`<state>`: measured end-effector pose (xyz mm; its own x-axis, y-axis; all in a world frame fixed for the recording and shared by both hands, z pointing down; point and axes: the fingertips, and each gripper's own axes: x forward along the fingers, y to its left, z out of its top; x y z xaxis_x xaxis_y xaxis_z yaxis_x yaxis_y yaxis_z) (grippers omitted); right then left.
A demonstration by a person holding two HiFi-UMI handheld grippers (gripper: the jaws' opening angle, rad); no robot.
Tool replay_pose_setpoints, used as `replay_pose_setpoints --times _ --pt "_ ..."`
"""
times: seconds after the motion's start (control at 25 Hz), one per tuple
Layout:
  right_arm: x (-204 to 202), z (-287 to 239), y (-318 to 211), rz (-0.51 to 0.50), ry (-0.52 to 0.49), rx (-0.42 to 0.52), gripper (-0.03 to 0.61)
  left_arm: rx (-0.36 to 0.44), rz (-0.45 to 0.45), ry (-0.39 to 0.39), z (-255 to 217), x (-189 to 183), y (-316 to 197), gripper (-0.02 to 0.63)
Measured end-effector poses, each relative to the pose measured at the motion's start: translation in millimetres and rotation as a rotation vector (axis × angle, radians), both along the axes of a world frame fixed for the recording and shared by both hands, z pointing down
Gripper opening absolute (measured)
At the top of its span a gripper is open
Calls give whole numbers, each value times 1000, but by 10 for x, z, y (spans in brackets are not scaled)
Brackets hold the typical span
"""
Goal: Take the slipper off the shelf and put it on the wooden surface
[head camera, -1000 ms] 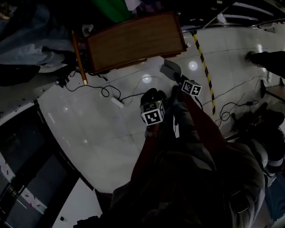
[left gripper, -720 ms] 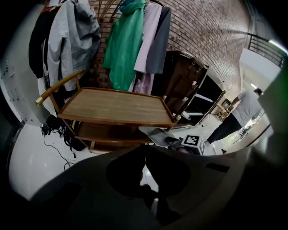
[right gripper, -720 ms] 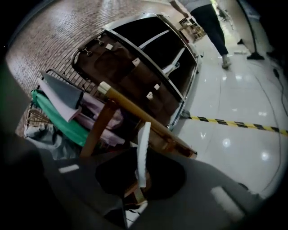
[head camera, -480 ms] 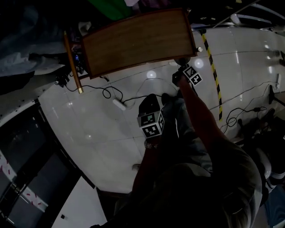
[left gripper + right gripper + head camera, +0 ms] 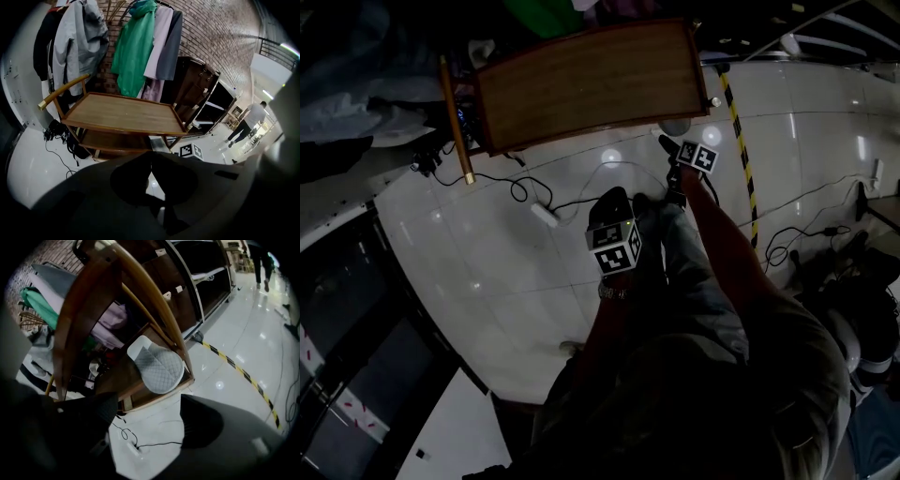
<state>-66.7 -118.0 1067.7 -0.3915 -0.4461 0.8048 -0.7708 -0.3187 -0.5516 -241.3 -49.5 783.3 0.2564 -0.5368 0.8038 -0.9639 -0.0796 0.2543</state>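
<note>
A pale grey quilted slipper (image 5: 157,364) lies on the lower shelf of a wooden cart (image 5: 136,380), near its right end. In the head view a pale bit of the slipper (image 5: 675,127) shows under the edge of the cart's top (image 5: 581,80). My right gripper (image 5: 149,411) hangs a short way in front of the slipper. Its jaws are opening and stand wide apart with only floor between them. My left gripper (image 5: 614,202) is held lower over the floor, shut and empty, facing the cart's wooden top (image 5: 122,112).
Coats (image 5: 136,47) hang on a brick wall behind the cart. Cables and a white power strip (image 5: 546,214) lie on the glossy floor. Yellow-black tape (image 5: 741,159) runs along the right. Dark shelving (image 5: 206,273) stands behind. A person (image 5: 246,124) walks far off.
The right gripper has moved forward, closer to the right end of the cart. The left gripper has stayed about where it was.
</note>
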Motion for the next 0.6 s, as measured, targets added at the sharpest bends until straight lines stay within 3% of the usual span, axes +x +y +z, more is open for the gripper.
replay_pose_setpoints --times 0.16,0.28,0.44,0.6 --pt "100 -793 317 -127 46 53 349 15 4 32 -400 110 -17 3" --pt "53 -1733 378 -239 101 192 247 35 15 35 -763 172 -39 3" --pt "-255 -3016 349 -362 95 390 231 59 8 35 -1153 233 -29 3" --pt "-596 -3827 559 -468 89 503 187 81 -21 54 -1514 259 209 3"
